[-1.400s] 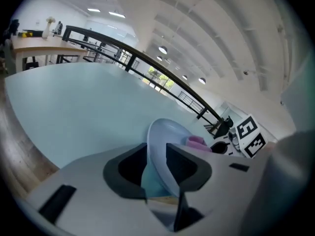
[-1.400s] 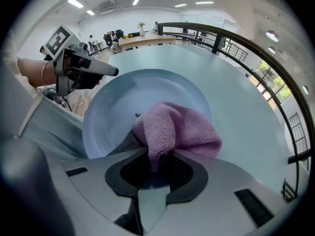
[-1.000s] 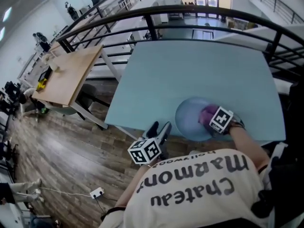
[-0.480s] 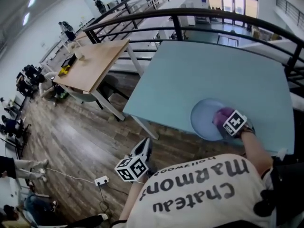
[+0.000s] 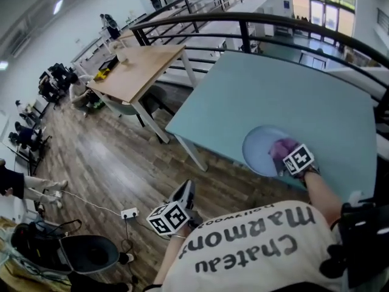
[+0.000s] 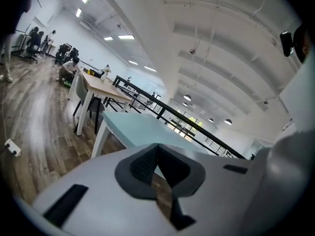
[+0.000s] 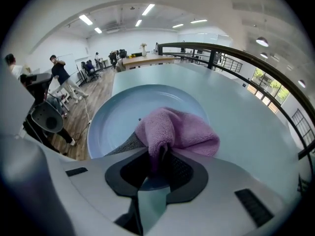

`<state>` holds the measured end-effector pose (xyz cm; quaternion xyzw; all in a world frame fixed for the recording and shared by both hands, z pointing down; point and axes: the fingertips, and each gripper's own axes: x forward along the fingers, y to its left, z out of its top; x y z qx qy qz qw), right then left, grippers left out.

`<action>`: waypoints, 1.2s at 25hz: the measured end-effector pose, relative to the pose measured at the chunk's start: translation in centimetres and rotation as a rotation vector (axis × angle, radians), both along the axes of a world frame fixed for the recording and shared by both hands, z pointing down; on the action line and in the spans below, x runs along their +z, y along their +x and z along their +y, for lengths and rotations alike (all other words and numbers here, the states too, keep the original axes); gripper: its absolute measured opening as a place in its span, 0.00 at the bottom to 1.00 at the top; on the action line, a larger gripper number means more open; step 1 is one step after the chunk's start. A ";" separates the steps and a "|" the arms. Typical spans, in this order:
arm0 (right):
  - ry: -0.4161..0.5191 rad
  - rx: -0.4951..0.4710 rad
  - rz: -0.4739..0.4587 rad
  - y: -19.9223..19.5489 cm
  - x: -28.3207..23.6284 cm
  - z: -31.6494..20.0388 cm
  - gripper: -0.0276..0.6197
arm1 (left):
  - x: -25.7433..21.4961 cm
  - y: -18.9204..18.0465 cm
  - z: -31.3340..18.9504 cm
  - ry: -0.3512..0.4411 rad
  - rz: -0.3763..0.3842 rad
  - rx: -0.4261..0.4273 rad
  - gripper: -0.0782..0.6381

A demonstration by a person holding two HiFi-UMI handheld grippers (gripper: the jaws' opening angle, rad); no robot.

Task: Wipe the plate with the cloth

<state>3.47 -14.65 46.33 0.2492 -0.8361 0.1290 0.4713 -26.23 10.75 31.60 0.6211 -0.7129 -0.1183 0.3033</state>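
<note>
Right gripper view: clamping right gripper [image 7: 160, 165] on fluffy purple cloth [image 7: 183, 130], pressing it into round pale-blue plate [image 7: 115, 118] near edge of light-blue table [image 7: 236, 107] for wiping; holding closed, empty left gripper [image 5: 186, 193] aside over wooden floor [image 5: 91, 163].

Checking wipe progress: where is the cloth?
Head view, lower right: the cloth sits on the plate near the table's front edge, pinched in the right gripper.

In the head view, the jaws of the right tool [image 5: 285, 156] are covered by its marker cube [image 5: 299, 160] and by the cloth [image 5: 279, 146]. The near rim of the plate [image 5: 258, 154] is hidden beneath them. In the right gripper view, the cloth's pinched end is concealed between the jaws. Distant people [image 5: 24, 137] are too small to be made out.
</note>
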 end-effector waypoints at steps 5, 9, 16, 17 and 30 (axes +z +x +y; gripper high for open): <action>-0.057 0.064 -0.236 -0.7 -1.8 -0.6 0.20 | -0.1 1.1 3.0 -0.002 -0.029 -0.121 0.11; -0.093 0.127 -0.404 0.6 -3.0 -0.9 0.19 | -0.1 2.8 5.2 0.015 -0.029 -0.191 0.11; -0.083 0.127 -0.637 2.4 -7.7 -0.8 0.19 | -1.3 5.8 6.7 0.040 -0.047 -0.286 0.11; -0.080 0.122 -0.662 2.8 -8.3 -0.6 0.19 | -1.5 6.5 6.5 0.045 -0.050 -0.283 0.11; -0.026 0.148 -0.773 9.9 -12.6 2.0 0.18 | -1.3 14.0 7.6 0.037 -0.035 -0.227 0.11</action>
